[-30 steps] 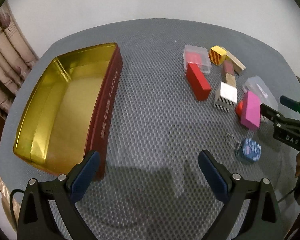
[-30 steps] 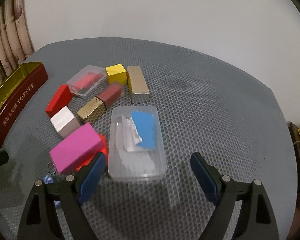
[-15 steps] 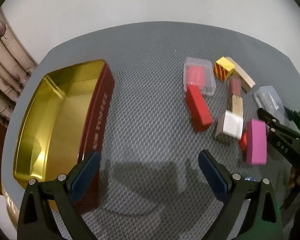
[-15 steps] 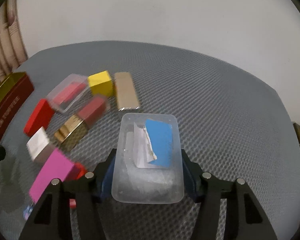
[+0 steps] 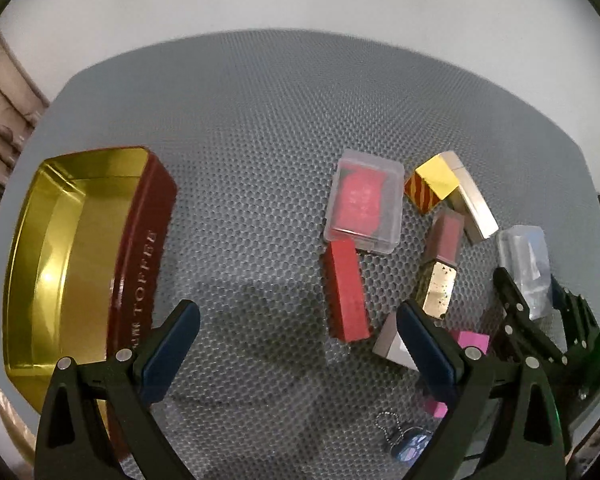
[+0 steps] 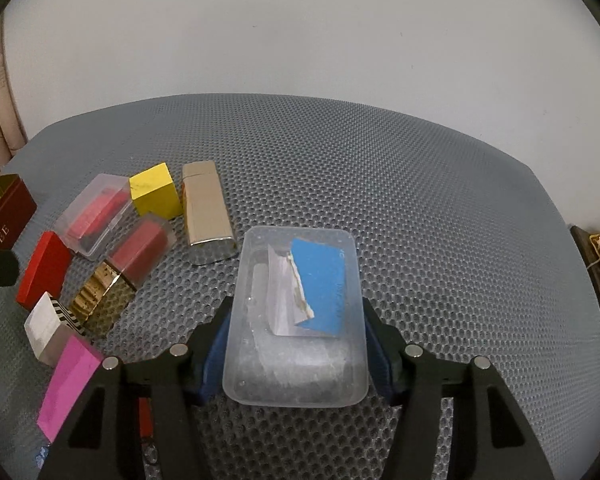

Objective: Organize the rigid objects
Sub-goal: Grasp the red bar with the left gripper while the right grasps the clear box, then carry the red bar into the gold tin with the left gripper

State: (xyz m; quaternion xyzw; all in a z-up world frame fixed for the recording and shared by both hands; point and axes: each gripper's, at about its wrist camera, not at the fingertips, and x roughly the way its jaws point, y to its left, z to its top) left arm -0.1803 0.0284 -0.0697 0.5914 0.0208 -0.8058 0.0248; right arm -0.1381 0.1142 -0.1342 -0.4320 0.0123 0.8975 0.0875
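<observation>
Right wrist view shows our right gripper (image 6: 296, 354) with its jaws just closed in, and the clear box (image 6: 298, 316) sits between them. Both blue pads (image 6: 214, 354) press on the long sides of the box, so we pinch it. Inside the box we see a blue card (image 6: 324, 280) and a bit of white paper. The box is over the grey mat (image 6: 420, 200), and we cannot tell if it rests on the mat or is a little above it.

Just left of the box lies a gold case (image 6: 208, 210). Next to that is a yellow block (image 6: 154, 194), then a small clear box with something red in it (image 6: 96, 214). Closer to us are a clear and gold tube (image 6: 120, 272), a red block (image 6: 44, 268), a white block with stripes (image 6: 50, 328) and a pink block (image 6: 70, 384). All of them lie near each other on the mat.

Left wrist view shows our left gripper (image 5: 298, 344) spread wide with nothing between its pads. It hangs over bare mat. The red block (image 5: 346, 290) lies a little ahead of it. To the left sits a big red tin (image 5: 140, 248), gold inside, with nothing in it. Far right in this view we see the right gripper (image 5: 528, 304) with the clear box (image 5: 526, 256) in its jaws. A small key chain (image 5: 410, 444) lies at the bottom.
</observation>
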